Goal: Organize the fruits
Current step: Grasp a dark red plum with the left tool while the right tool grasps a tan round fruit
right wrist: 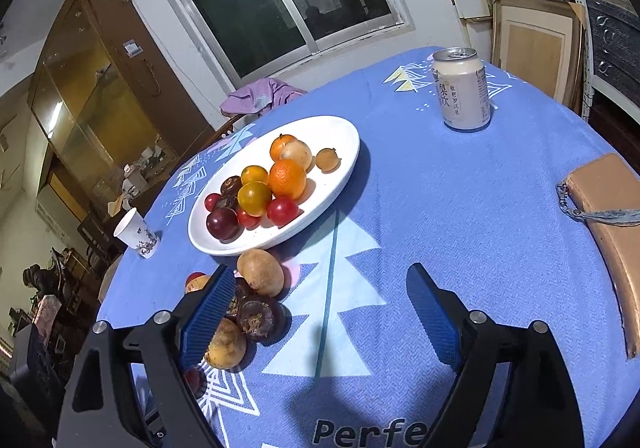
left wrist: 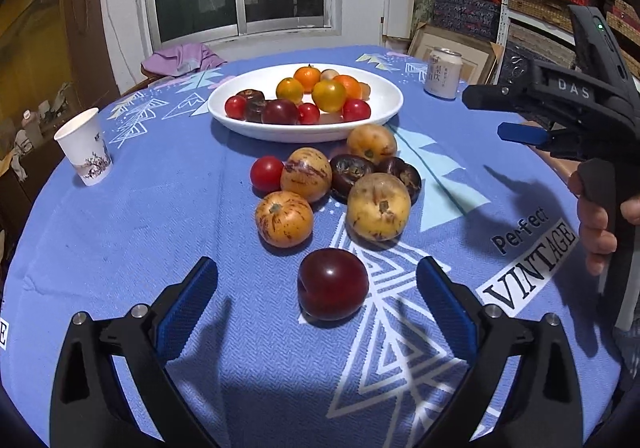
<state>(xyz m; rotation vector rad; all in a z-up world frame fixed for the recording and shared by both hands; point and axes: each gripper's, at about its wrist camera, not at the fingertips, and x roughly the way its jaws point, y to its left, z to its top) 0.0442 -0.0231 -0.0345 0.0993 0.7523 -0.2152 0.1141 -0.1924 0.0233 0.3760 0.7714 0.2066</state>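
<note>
From the left wrist, the left gripper (left wrist: pixel 316 308) has its jaws spread wide above the blue tablecloth (left wrist: pixel 160 207), and a dark red plum (left wrist: pixel 333 284) lies on the cloth between the blue pads, touched by neither. Just beyond it sits a loose cluster – four yellow-brown speckled fruits (left wrist: pixel 378 206), two dark brown ones (left wrist: pixel 351 171) and a small red tomato (left wrist: pixel 267 173). Behind them the white plate (left wrist: pixel 384 103) holds oranges, tomatoes and dark fruits. A paper cup (left wrist: pixel 85 146) stands far left, a can (left wrist: pixel 443 73) right of the plate. The right gripper (left wrist: pixel 496 111) comes in from the right, gripped by a hand (left wrist: pixel 598 224).

From the right wrist, the right gripper's jaws gape wide over bare cloth – nothing between them. The cluster lies against its left finger (right wrist: pixel 208 316). A tan wallet (right wrist: pixel 612 215) rests at the right.
</note>
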